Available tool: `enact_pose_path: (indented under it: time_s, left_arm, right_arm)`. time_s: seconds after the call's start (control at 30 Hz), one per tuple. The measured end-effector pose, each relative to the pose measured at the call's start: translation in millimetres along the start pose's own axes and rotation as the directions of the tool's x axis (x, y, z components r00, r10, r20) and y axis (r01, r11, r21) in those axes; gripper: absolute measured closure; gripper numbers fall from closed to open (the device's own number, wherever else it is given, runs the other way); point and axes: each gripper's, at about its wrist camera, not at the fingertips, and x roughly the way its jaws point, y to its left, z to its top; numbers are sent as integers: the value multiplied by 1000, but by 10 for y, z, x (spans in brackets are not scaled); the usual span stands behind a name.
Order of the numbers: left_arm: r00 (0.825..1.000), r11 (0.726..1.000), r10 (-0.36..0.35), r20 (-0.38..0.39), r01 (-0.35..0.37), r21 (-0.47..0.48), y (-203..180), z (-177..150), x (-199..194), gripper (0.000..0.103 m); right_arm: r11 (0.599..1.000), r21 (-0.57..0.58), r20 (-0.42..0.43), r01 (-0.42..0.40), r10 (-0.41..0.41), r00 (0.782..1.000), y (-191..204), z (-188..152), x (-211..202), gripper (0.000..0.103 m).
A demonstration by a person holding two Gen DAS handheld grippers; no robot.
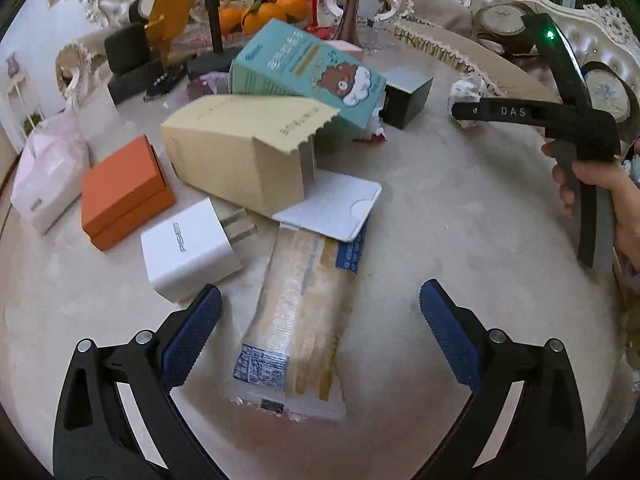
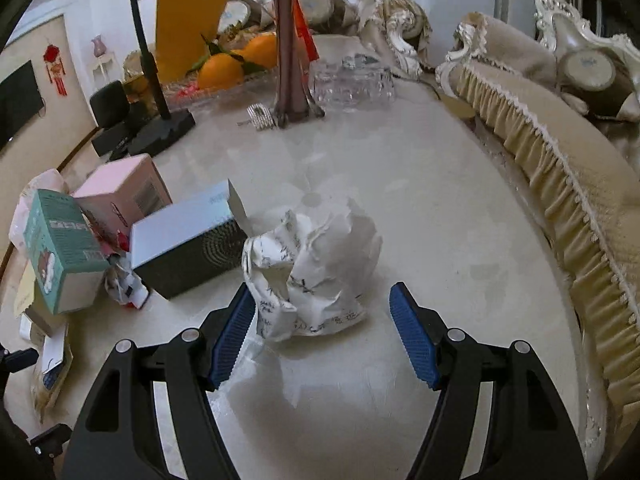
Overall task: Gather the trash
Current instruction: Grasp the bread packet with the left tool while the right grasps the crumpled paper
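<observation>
In the left wrist view a clear plastic snack wrapper [image 1: 296, 320] lies flat on the pale marble table [image 1: 440, 220]. My left gripper [image 1: 320, 300] hangs open just above it, a blue pad on each side of the wrapper. In the right wrist view a crumpled ball of white printed paper [image 2: 316, 268] sits on the table [image 2: 440, 200]. My right gripper [image 2: 320, 308] is open, with the near part of the ball between its fingertips. The left pad is close to the paper and the right pad stands clear of it. The right gripper [image 1: 464, 114] also shows in the left wrist view, held by a hand [image 1: 600, 188].
Around the wrapper lie a white charger plug [image 1: 188, 248], an orange box [image 1: 124, 192], a beige carton [image 1: 240, 152], a teal carton [image 1: 308, 68] and a white card [image 1: 336, 208]. A silver-and-dark box [image 2: 188, 248] lies left of the paper. Vase [image 2: 290, 40], oranges [image 2: 232, 64] and glassware [image 2: 352, 80] stand behind. A fringed sofa [image 2: 560, 184] borders the right.
</observation>
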Motion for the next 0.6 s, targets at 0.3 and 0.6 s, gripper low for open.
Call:
enact_pose_path:
  time_s: [0.3, 0.6]
  left_arm:
    - [999, 999, 27, 47, -24, -49, 109, 82, -36, 70]
    - [997, 995, -64, 44, 67, -71, 72, -35, -204, 70]
  right_arm:
    - [999, -17, -6, -50, 50, 999, 44, -15, 10, 68]
    - [988, 83, -16, -129, 131, 991, 42, -158, -311, 68]
